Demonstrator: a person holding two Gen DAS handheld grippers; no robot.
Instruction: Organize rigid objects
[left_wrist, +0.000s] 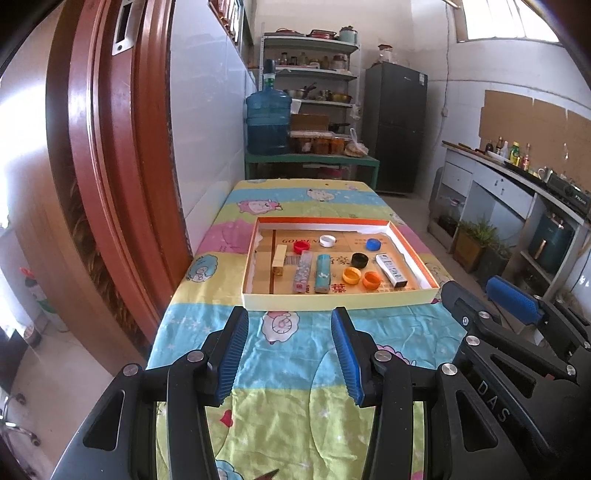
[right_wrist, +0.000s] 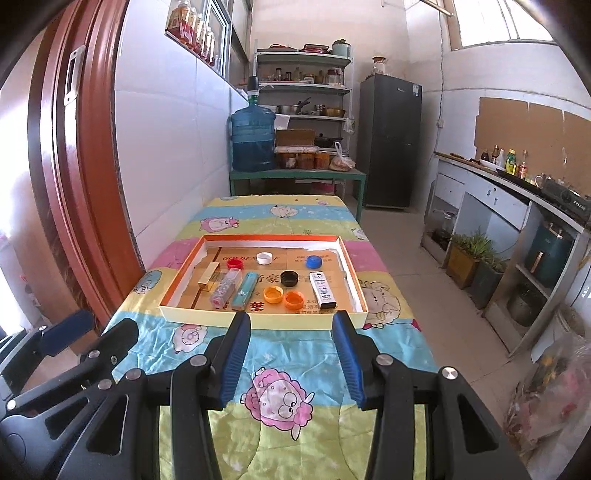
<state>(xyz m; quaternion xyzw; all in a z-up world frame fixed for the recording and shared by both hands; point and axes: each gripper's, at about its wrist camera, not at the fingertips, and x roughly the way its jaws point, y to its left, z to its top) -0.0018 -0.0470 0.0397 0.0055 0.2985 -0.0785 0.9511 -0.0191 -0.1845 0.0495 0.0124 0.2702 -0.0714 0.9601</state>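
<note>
A shallow cardboard tray (left_wrist: 332, 303) (right_wrist: 258, 319) lies on the cartoon-print tablecloth. Inside are several bottle caps: red (left_wrist: 301, 246), white (left_wrist: 327, 240), blue (left_wrist: 373, 244), black (left_wrist: 359, 260), two orange (left_wrist: 351, 275) (left_wrist: 371, 279). Several lighter-like boxes lie there too: gold (left_wrist: 279, 260), clear patterned (left_wrist: 302, 271), teal (left_wrist: 323, 272), white (left_wrist: 390, 270). My left gripper (left_wrist: 290, 321) is open and empty, near the tray's front edge. My right gripper (right_wrist: 291, 323) is open and empty, also just short of the tray.
A brown door frame (left_wrist: 110, 166) stands at the left of the table. A blue water jug (left_wrist: 267, 118), shelves and a fridge (left_wrist: 395, 125) stand behind. A counter (right_wrist: 517, 192) and plants (right_wrist: 472, 258) line the right side. The right gripper shows in the left wrist view (left_wrist: 517, 332).
</note>
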